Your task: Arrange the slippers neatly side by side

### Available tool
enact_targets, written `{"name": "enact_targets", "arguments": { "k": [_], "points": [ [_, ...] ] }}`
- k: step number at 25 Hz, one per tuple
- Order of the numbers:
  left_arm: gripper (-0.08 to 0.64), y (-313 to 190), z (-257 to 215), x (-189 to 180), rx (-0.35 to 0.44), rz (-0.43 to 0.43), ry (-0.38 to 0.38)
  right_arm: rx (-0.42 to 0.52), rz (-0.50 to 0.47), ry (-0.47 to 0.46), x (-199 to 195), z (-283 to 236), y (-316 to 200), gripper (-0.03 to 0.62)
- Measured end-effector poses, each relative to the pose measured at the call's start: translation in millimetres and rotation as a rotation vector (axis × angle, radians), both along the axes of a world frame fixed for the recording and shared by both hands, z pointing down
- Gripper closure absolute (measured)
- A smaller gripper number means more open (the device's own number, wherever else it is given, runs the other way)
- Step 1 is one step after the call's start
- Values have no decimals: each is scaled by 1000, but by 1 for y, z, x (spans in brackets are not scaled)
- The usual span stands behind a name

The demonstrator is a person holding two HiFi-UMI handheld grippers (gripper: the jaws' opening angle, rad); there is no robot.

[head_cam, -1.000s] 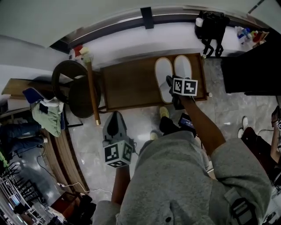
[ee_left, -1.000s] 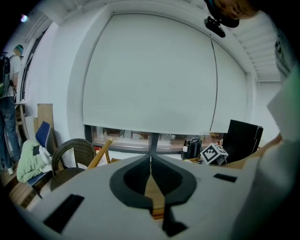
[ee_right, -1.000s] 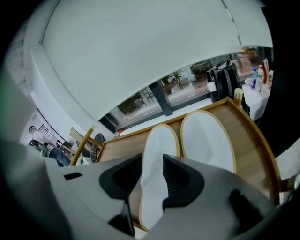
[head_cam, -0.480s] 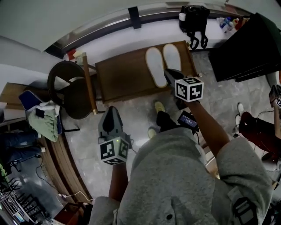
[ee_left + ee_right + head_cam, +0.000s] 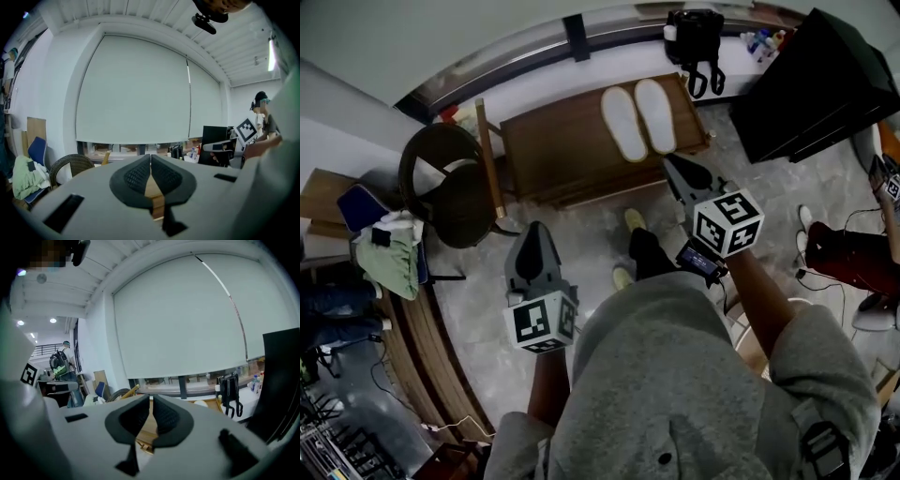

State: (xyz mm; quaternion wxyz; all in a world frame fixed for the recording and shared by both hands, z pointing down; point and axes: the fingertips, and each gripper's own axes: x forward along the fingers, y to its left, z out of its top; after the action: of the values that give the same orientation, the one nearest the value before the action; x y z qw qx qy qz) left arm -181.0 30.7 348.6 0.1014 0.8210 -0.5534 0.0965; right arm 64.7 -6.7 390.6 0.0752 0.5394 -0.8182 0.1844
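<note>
White oval slippers (image 5: 623,124), brown wooden bench (image 5: 553,155)

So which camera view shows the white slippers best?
The head view. It looks down on both slippers, lying side by side on the brown table, with nothing covering them. In the left and right gripper views the jaws hide most of the table, and no slipper can be made out.

Office-like workroom, not a home

A wide roller blind (image 5: 136,89), ceiling strip light (image 5: 271,54), stone floor (image 5: 478,300), wicker chair (image 5: 464,202) and backpack (image 5: 694,33).
</note>
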Motion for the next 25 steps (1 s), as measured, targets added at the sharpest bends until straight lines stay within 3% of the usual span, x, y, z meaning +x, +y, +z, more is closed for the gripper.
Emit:
{"name": "enact_targets", "arguments": {
  "k": [9,25],
  "points": [
    [541,46,-7,-4,20,67,15,47,15,11,-22,-25,63,552],
    [541,61,-11,3,-4,103,32,32,66,62,-14,-24,85,552]
  ]
}}
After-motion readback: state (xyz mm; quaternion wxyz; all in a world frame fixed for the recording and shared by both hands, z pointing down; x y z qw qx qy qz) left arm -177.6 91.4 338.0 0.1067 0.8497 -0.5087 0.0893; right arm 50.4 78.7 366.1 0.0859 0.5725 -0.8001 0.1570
